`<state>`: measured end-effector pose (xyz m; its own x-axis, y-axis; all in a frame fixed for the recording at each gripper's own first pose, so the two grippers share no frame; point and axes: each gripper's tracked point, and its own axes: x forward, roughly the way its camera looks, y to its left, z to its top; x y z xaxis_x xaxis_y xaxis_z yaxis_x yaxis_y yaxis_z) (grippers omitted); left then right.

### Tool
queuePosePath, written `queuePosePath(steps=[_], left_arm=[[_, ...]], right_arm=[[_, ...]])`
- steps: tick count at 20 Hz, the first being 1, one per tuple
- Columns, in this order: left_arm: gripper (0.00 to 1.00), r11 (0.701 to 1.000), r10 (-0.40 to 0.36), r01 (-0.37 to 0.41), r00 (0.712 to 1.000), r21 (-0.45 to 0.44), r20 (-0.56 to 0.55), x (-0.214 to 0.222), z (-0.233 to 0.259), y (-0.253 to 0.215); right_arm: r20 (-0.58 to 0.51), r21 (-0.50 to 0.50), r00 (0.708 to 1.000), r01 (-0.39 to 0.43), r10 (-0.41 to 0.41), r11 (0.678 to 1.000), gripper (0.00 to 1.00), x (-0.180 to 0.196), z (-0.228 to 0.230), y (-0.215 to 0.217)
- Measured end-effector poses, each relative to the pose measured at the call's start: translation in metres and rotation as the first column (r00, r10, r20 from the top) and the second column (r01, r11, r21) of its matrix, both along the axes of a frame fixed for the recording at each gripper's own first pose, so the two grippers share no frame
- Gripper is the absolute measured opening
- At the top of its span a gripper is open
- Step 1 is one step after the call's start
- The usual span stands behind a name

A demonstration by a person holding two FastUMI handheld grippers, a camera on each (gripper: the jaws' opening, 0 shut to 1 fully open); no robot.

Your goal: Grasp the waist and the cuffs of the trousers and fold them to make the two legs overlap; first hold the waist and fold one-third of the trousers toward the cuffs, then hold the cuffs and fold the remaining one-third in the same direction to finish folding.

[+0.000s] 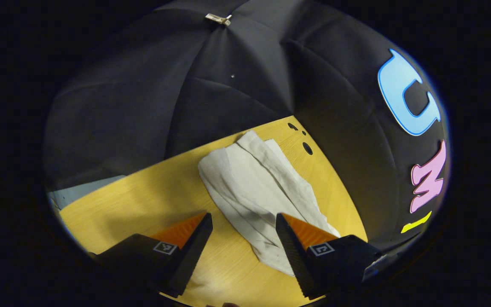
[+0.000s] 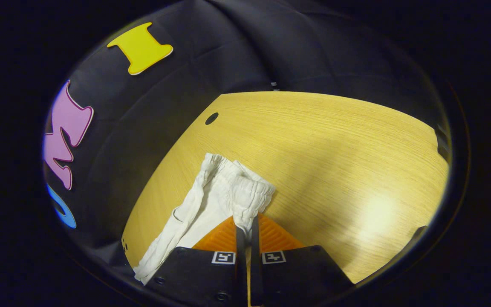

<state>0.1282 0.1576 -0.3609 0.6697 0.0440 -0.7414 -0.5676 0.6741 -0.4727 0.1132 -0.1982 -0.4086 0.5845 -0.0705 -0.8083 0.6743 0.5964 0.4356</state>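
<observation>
Trousers (image 2: 211, 192) waistband pinched in right gripper (image 2: 245, 232).

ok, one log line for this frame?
left tool: open, over trousers | right tool: shut on waist | trousers on table | fold: not yet

We see each gripper, left gripper (image 1: 244, 221) and right gripper (image 2: 246, 232), with black housings, square coded markers, ribbed wedge fingers; screws dot the right one.
</observation>
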Motion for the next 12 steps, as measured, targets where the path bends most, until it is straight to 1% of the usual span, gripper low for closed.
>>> queuePosePath(steps=[2,3,5,7,9,10,11,12], left_arm=[[0.97,0.999,0.021,-0.019,0.999,-0.038,0.032,0.014,0.0,0.0],[0.97,0.998,0.036,-0.033,0.998,-0.058,0.044,0.019,0.0,0.001],[0.94,0.993,0.076,-0.071,0.996,-0.091,0.056,0.025,-0.001,0.007],[0.82,0.989,0.1,-0.093,0.994,-0.113,0.05,0.024,-0.005,0.013],[0.35,0.986,0.1,-0.099,0.995,-0.137,0.005,0.018,-0.015,0.015],[0.12,0.984,0.116,-0.113,0.993,-0.139,0.015,0.022,-0.014,0.015],[0.13,0.983,0.122,-0.119,0.992,-0.139,0.013,0.021,-0.017,0.014],[0.08,0.984,0.121,-0.119,0.993,-0.131,0.008,0.022,-0.021,0.006]], right_arm=[[0.008,0.001,1.0,-0.005,0.005,1.0,0.08,0.0,0.004,0.001],[0.011,0.0,1.0,-0.009,0.009,1.0,0.07,0.001,0.006,0.001],[0.012,-0.003,1.0,-0.014,0.014,1.0,0.07,0.002,0.008,0.0],[0.018,-0.009,1.0,-0.02,0.021,1.0,0.07,0.003,0.012,0.001],[0.036,-0.011,0.999,-0.019,0.02,1.0,0.08,0.003,0.019,0.0],[0.056,-0.01,0.998,-0.012,0.012,1.0,0.08,0.002,0.027,-0.001],[0.081,-0.013,0.997,-0.004,0.005,1.0,0.08,0.005,0.038,-0.002],[0.109,-0.019,0.994,-0.007,0.009,1.0,0.08,0.006,0.048,-0.002]])
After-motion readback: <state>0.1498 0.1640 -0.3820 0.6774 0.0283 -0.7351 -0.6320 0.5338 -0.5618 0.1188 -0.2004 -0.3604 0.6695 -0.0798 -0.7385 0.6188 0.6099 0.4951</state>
